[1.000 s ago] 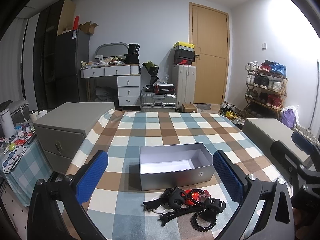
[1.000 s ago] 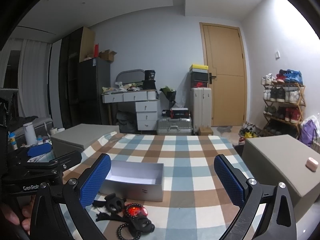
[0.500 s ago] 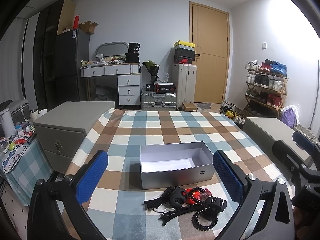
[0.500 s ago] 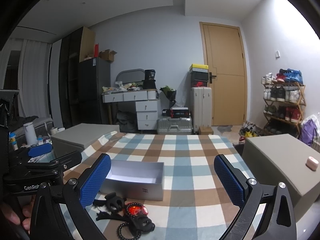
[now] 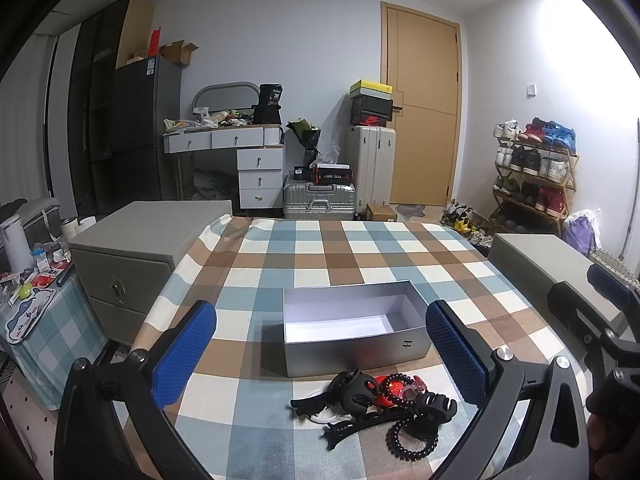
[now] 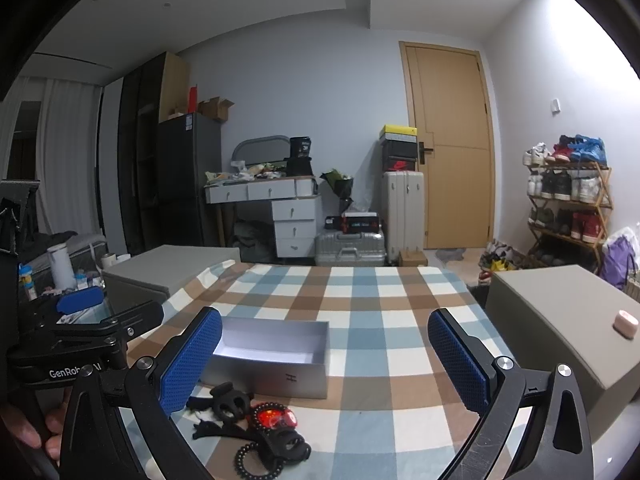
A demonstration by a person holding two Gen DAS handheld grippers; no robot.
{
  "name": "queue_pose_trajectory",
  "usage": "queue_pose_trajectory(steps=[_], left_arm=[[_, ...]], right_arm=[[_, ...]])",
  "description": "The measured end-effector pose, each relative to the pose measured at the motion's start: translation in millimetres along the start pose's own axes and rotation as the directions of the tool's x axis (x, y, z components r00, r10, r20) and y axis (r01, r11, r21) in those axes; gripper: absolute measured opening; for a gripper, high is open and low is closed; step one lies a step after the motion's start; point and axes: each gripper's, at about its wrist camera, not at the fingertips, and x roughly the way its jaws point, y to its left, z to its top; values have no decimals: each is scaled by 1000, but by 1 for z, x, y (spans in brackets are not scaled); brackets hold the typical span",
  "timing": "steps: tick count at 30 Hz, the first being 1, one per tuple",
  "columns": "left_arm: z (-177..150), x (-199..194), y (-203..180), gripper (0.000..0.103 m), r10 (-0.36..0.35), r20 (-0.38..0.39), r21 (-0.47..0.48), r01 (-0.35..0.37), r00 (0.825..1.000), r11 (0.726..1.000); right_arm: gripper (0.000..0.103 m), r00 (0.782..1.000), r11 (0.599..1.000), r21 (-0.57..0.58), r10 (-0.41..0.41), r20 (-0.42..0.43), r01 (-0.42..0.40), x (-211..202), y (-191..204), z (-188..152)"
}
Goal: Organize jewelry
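Note:
An open, empty silver box (image 5: 352, 328) stands on the checked tablecloth (image 5: 320, 256); it also shows in the right wrist view (image 6: 276, 354). In front of it lies a pile of jewelry and hair pieces (image 5: 376, 408): black claw clips, a red piece, a bead bracelet, a black coil tie. The pile shows low left in the right wrist view (image 6: 256, 428). My left gripper (image 5: 320, 344) is open and empty, above the near side of the pile. My right gripper (image 6: 324, 360) is open and empty, to the right of the pile.
Grey cabinets flank the table, one left (image 5: 132, 256) and one right (image 6: 560, 320) with a small pink case (image 6: 625, 323) on it. Behind are a desk, suitcases, a door and a shoe rack (image 5: 532, 176).
Both views are almost the same. The left gripper has crept slightly, so the box and pile sit a touch lower and nearer in its view. Both grippers stay open.

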Motion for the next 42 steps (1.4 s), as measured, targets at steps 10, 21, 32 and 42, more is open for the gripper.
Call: queue_pose_trajectory(steps=[10,21,32,42], left_arm=[[-1,0,3,102,-3,-6,-7,3,1000,1000],[-2,0,5,102,-6,-11,-7,6,1000,1000],[-10,13,10,102,1,-50,-5,-2,999,1000],[-29,29,25,102,32,-110,-25,-35,993,999]], right_arm=[[103,1000,1000,2,1,-1,-1,0,-1,1],[103,1000,1000,1,18,-3,-18,2,-2,-2],[103,983,986,13,169,-77,-169,20,-3,-22],[102,929,960,83,281,-240,-269,54,-6,-62]])
